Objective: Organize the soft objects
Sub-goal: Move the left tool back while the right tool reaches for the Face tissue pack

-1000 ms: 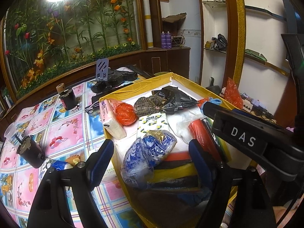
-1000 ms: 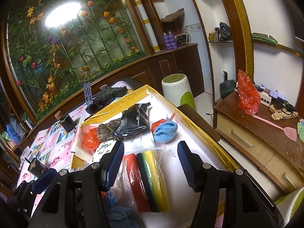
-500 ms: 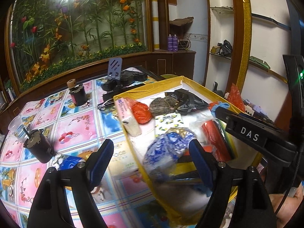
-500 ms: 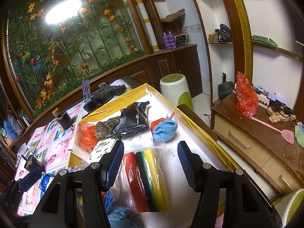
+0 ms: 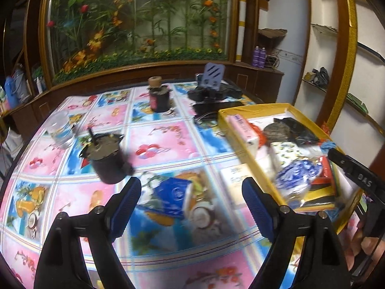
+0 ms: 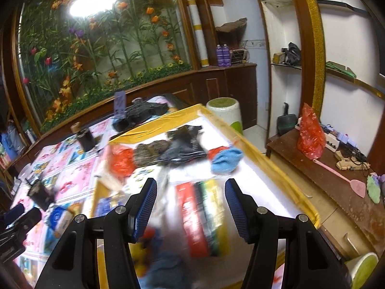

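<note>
Now the left gripper (image 5: 191, 196) hangs above the flowered tablecloth (image 5: 166, 149), its jaws wide apart and just opened a touch further, with nothing between them. Straight ahead of it, on the cloth, lies a blue packet (image 5: 174, 192), untouched. Off to its right sits the yellow-rimmed tray (image 5: 255, 108), and that is where the soft things are gathered: a blue-and-white bundle in clear plastic (image 5: 297, 175), a pink-and-white pack (image 5: 244, 132) against the near rim, a dark knitted piece (image 5: 279, 131) further back. Over to the right gripper (image 6: 191, 204): jaws about halfway apart, empty, poised over the tray's middle. Ahead of it lie the red, green and yellow roll (image 6: 204, 214), blurred, a blue cloth (image 6: 226, 161) and an orange bag (image 6: 121, 160). Two black pots (image 5: 108, 159) stand on the cloth.
</note>
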